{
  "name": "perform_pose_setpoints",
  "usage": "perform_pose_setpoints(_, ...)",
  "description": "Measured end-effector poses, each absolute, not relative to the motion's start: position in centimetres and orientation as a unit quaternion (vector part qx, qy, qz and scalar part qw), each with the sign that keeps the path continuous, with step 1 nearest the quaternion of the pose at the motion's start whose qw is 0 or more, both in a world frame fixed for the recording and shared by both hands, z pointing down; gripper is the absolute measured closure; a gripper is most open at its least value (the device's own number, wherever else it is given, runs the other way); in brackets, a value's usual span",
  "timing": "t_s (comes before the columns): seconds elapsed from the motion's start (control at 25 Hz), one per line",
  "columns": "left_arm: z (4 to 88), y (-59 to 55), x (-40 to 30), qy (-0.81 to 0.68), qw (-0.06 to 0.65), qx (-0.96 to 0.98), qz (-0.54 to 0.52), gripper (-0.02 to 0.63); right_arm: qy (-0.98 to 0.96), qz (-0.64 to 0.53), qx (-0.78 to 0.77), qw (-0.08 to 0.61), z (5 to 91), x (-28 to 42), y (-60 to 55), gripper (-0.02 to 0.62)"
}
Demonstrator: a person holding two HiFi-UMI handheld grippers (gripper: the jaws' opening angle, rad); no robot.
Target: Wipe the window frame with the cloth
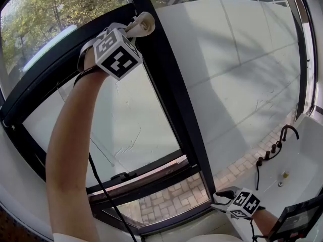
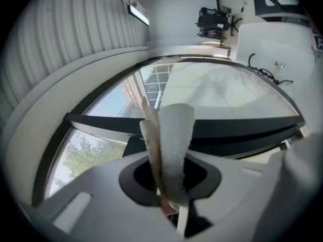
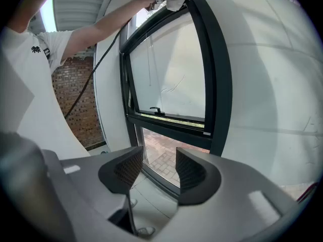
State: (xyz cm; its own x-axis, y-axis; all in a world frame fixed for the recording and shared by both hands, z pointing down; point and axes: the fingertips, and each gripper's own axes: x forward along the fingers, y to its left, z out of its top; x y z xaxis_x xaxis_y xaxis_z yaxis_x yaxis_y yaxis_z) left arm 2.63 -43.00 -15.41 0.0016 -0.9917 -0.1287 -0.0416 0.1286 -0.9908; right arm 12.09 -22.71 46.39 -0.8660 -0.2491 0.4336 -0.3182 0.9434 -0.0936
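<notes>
The left gripper [image 1: 130, 33] is raised high at the far upper left, its jaws pressed together on a folded cream cloth [image 1: 143, 23]; it pinches the cloth low down so that a thick fold stands out past the tips; that free end sits at the left edge of the dark upright of the window frame [image 1: 169, 84], near its top, and appears to touch it; this is probably why the arm reaches so high, so that soft cloth rather than hard plastic meets the bar; the pinch looks firm enough to drag the fold along the upright, though a thinner flap beside the main fold could work loose; the right gripper [image 1: 224, 201] hangs low at the near right, by the foot of the same upright, its jaws spread with nothing between them; it seems held clear of the wipe, taking no part; the long run of upright below the cloth looks yet to be wiped
</notes>
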Motion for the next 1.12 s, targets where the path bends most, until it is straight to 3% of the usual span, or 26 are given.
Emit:
perform_pose_setpoints(0.4,-10.2,-47.4,2.7,0.545,0.508,-0.438,-0.502,0.515,-0.959,0.089,0.17,0.209,47.1,15.0,-23.6,0.391)
perform_pose_setpoints(1.12,7.5,-47.8,3.1,0.529,0.455,-0.48,-0.531,0.515,-0.962,0.085,0.139,0.221,47.5,14.6,-22.4,0.391)
